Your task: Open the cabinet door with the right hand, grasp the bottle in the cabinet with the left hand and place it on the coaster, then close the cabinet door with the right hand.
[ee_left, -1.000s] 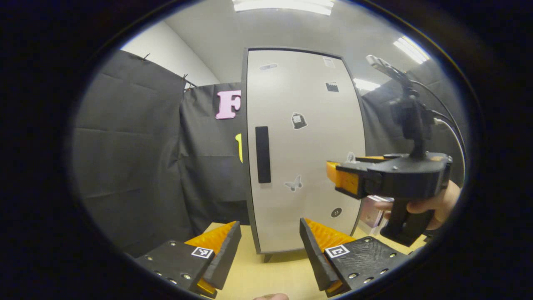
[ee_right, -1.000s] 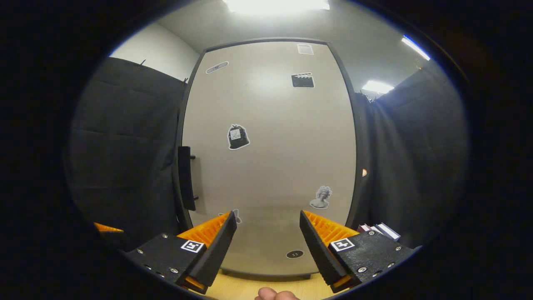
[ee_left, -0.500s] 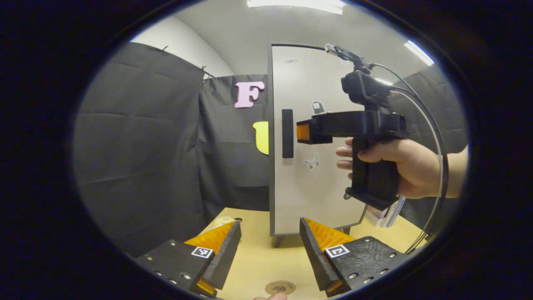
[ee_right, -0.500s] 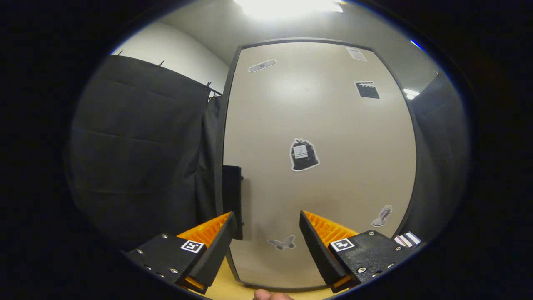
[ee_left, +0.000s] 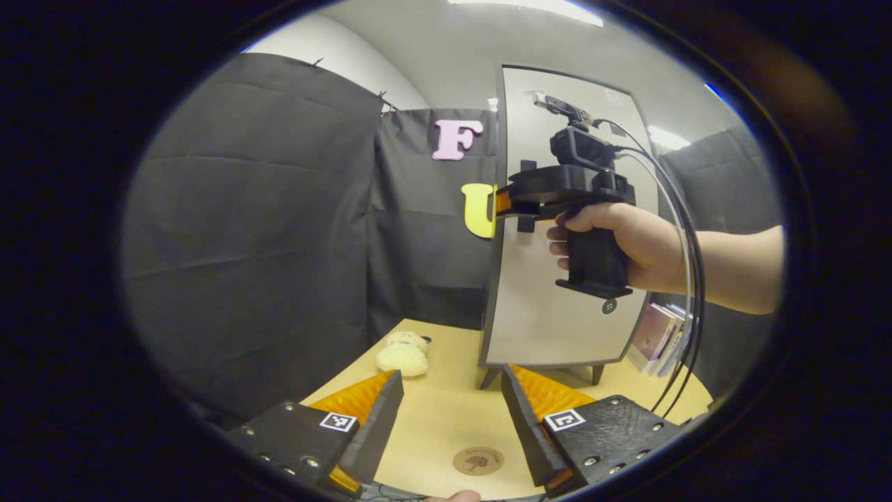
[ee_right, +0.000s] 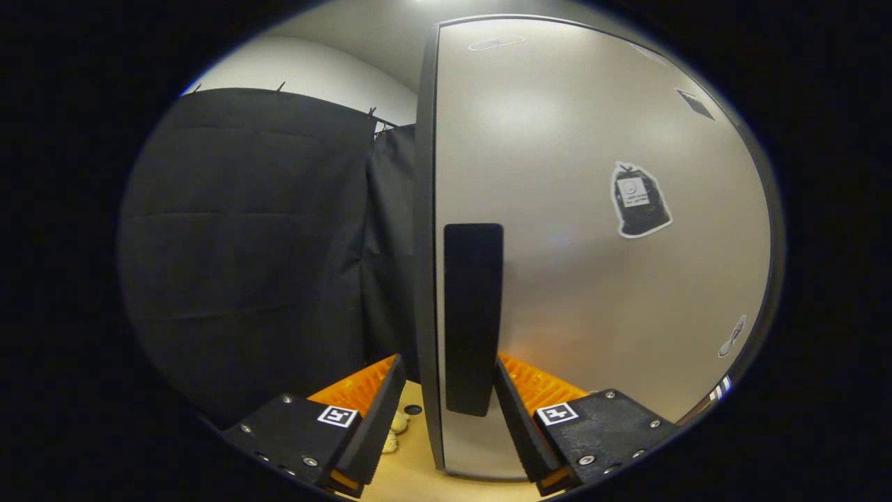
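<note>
cabinet door (ee_right: 592, 279) stood closed as the right gripper (ee_right: 446, 390), spread wide, straddled its handle (ee_right: 473, 317) without clamping. the left gripper (ee_left: 451, 408) hung released above the bench (ee_left: 432, 418), coaster (ee_left: 478, 461) just near it.

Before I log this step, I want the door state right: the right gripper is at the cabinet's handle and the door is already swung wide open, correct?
Not quite. The right gripper is at the handle, its fingers either side of it, but the cabinet door is closed, flush with the cabinet's edge. The right gripper view shows this; the left gripper view shows the door closed too.
</note>
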`<state>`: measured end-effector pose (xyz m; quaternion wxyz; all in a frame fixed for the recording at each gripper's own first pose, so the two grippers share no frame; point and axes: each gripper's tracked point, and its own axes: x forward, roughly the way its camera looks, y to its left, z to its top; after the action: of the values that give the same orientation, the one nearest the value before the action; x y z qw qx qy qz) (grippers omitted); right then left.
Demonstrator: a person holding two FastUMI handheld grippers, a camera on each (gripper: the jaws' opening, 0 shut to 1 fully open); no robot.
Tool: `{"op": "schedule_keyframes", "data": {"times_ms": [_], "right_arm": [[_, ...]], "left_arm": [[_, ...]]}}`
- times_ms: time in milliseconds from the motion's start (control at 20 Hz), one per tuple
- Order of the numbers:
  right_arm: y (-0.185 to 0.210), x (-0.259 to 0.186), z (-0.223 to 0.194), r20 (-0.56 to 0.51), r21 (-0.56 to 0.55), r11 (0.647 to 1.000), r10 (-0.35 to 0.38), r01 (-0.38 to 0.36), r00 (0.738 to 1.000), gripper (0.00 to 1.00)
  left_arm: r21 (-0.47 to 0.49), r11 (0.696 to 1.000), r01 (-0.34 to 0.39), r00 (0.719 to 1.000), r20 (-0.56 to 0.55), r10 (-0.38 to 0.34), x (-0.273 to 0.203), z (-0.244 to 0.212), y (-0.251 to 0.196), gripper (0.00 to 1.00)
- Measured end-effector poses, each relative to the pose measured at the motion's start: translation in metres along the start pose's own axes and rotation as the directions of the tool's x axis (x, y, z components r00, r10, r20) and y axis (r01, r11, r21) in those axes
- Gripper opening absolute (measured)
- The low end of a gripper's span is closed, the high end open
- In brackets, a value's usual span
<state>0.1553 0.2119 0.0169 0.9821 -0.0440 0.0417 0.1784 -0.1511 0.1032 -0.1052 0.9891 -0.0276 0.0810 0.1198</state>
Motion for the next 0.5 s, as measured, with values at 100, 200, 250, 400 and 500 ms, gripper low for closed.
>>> {"op": "schedule_keyframes", "data": {"times_ms": [100,200,250,400,500], "right_arm": [[-0.0096,0.002,-0.0024,-0.011,-0.009,0.999,-0.033,0.033,0.999,0.55],[-0.0086,0.0017,-0.0019,-0.025,0.015,1.0,-0.004,0.004,1.0,0.33],[-0.0087,0.0007,-0.0017,-0.029,0.006,1.0,0.002,-0.002,1.0,0.29],[-0.0081,0.0004,-0.003,-0.023,-0.024,1.0,0.01,-0.01,1.0,0.23],[-0.0086,-0.001,-0.0037,-0.019,-0.018,1.0,0.014,-0.014,1.0,0.19]], "left_arm": [[-0.005,1.0,-0.009,1.0,0.012,0.009,0.0021,0.0052,0.0038,0.82],[-0.017,1.0,-0.01,1.0,0.015,0.01,0.0037,0.0042,0.0064,0.82],[-0.02,1.0,-0.01,1.0,0.013,0.01,0.0025,0.001,0.0061,0.82],[-0.022,1.0,-0.003,1.0,0.013,0.003,0.0016,0.0015,0.0028,0.77],[-0.012,1.0,-0.001,1.0,0.016,0.001,-0.0006,0.0026,0.0026,0.82]]}}
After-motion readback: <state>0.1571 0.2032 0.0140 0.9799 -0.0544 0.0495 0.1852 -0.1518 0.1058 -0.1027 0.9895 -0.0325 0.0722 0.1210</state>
